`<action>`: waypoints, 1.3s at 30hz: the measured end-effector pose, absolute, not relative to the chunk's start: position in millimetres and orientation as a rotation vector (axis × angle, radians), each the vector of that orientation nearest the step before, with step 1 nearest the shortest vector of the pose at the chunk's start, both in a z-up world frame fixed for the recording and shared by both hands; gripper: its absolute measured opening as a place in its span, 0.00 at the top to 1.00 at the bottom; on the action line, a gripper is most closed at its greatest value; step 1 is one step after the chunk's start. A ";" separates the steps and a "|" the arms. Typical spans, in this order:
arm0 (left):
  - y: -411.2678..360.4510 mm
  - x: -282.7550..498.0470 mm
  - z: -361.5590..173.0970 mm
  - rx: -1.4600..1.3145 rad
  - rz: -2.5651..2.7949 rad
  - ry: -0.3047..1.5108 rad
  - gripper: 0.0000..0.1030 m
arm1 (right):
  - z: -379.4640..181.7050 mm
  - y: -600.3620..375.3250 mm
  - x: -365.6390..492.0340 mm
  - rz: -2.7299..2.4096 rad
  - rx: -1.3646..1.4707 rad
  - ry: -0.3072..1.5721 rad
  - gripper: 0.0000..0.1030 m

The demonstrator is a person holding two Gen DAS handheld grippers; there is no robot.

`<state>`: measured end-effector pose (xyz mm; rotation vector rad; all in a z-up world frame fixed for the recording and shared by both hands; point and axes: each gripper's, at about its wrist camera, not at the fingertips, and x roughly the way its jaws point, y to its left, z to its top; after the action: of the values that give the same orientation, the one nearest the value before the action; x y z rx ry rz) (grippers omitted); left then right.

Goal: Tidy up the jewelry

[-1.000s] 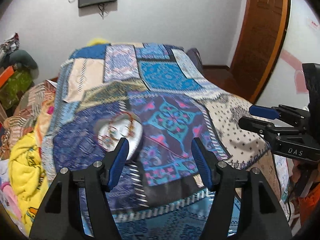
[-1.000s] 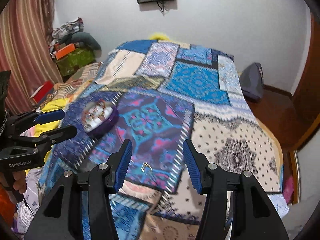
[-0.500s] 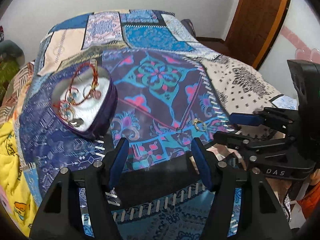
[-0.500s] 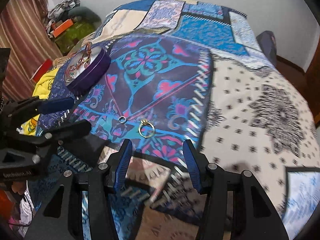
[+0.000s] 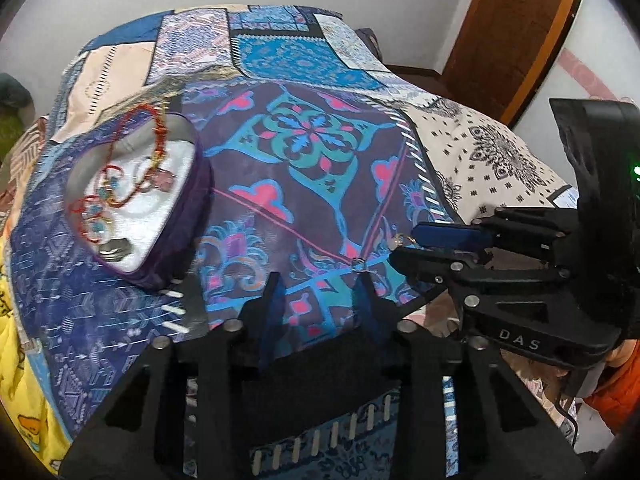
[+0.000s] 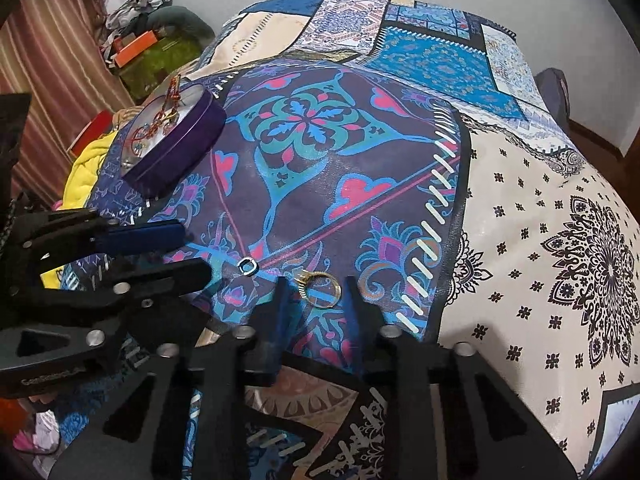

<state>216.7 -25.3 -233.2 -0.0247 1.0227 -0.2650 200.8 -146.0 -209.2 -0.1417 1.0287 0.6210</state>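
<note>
A gold ring (image 6: 319,288) lies on the patterned bedspread, right between the tips of my open right gripper (image 6: 316,290). A small silver ring (image 6: 248,267) lies just left of it; in the left wrist view this silver ring (image 5: 358,264) sits just beyond the right fingertip of my open, empty left gripper (image 5: 318,282). A purple heart-shaped box (image 5: 132,196) with a white lining holds red-threaded bracelets and lies at the left; it also shows in the right wrist view (image 6: 176,140). The gold ring (image 5: 400,240) is partly hidden behind the right gripper's blue pad.
The bed is covered with a patchwork bedspread (image 6: 520,220). Yellow cloth (image 5: 16,360) hangs at the bed's left edge. A wooden door (image 5: 516,36) stands at the back right. Clutter and a striped curtain (image 6: 52,60) are at the far left.
Both grippers have moved down and closer to the bedspread and have narrowed their jaws. The gold ring now lies between the right gripper's tips; the silver ring is by the left gripper's tips.
</note>
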 end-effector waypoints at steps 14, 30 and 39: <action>-58.0 231.5 -243.4 0.061 -0.310 1.025 0.74 | -200.3 -163.8 201.2 0.598 -0.080 1.008 0.83; -61.5 226.1 -239.1 0.087 -0.274 1.010 0.92 | -179.3 -176.2 198.2 0.582 -0.077 0.959 0.90; -36.2 207.2 -208.0 0.044 -0.231 0.938 0.92 | -176.0 -181.4 193.6 0.580 -0.084 0.961 0.87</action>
<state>207.2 -36.2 -208.0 0.0439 0.9384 -0.2312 193.6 -181.4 -176.0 -0.0835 0.9608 0.5800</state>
